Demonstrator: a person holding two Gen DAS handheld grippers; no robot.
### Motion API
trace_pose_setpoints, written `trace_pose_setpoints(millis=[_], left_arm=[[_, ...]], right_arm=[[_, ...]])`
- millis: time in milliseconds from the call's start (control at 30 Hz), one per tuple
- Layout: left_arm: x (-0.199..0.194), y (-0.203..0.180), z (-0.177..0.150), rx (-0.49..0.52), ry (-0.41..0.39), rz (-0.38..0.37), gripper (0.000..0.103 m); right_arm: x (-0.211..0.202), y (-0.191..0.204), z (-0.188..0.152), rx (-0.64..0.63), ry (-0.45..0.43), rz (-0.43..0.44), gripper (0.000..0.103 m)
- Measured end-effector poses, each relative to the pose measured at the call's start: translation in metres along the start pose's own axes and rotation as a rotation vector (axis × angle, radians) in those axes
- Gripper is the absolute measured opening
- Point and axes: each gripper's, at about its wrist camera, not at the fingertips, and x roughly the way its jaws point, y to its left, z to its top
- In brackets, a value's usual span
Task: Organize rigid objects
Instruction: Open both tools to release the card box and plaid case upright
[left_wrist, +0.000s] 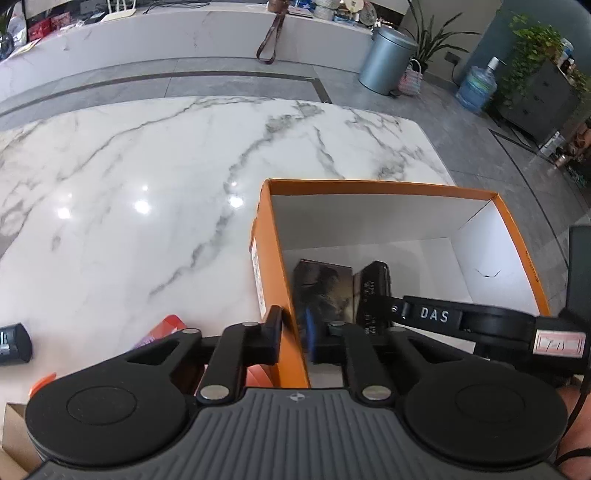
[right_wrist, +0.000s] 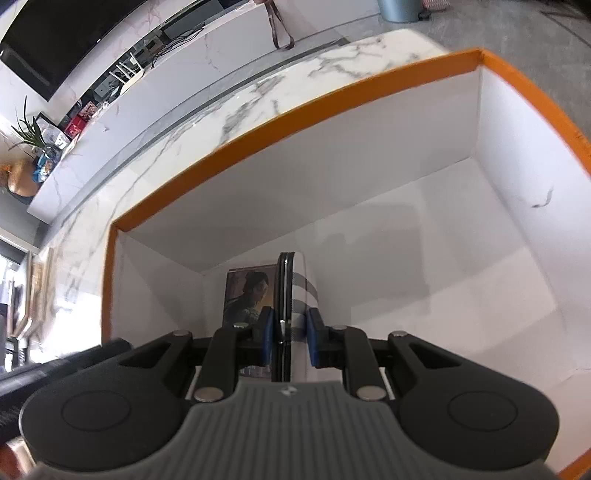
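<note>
The right gripper (right_wrist: 290, 334) is clamped on a slim black-and-white rectangular case (right_wrist: 293, 295), held on edge low inside the orange cardboard box with white inner walls (right_wrist: 258, 133), just beside a dark portrait-printed flat box (right_wrist: 249, 295) lying in the box's corner. The left gripper (left_wrist: 295, 332) straddles the orange box's near wall, 1 finger outside and 1 inside, and appears to pinch it, though blur hides the contact. The box stands on a white grey-veined marble table (left_wrist: 147, 184).

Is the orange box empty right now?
No. In the right wrist view, the orange box already holds a picture-printed flat item on its floor beside the slim case the right tool grips.
</note>
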Motion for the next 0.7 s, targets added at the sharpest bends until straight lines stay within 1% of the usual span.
trace_pose_setpoints(millis=[200,367,500,633,700], left_arm=[[0.003,0.009,0.001,-0.016,0.003,-0.052,0.012],[0.002,0.009,0.001,0.002,0.013,-0.054,0.012],[0.002,0.011,0.003,-0.008,0.018,-0.060,0.013],[0.005,0.011,0.006,-0.009,0.015,-0.058,0.014],[0.005,0.012,0.006,-0.011,0.017,-0.063,0.015]], right_arm=[[0.011,0.012,0.004,0.006,0.011,0.043,0.019],[0.017,0.024,0.013,-0.042,-0.005,0.040,0.019],[0.018,0.021,0.021,-0.036,-0.024,0.060,0.019],[0.025,0.013,0.032,-0.060,0.021,0.077,0.019],[0.026,0.012,0.035,-0.089,0.033,0.054,0.019]])
